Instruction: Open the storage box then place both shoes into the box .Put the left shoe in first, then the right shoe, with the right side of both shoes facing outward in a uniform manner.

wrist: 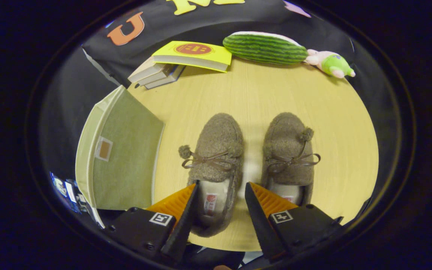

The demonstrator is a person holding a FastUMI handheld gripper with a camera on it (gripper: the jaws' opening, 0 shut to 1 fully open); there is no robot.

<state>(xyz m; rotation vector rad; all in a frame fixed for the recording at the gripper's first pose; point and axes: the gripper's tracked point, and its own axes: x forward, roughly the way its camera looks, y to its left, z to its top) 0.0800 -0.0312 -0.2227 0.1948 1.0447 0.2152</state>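
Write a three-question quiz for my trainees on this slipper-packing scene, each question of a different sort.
1. True or false: the storage box stands open.
2. What lies between the gripper jaws? A) the book B) the heel of the left slipper C) the plush toy
3. Fill in: the right slipper lies ____ the other slipper on the table.

Key: 1 false, its lid is shut; 2 B, the jaws are open around it; 3 beside.
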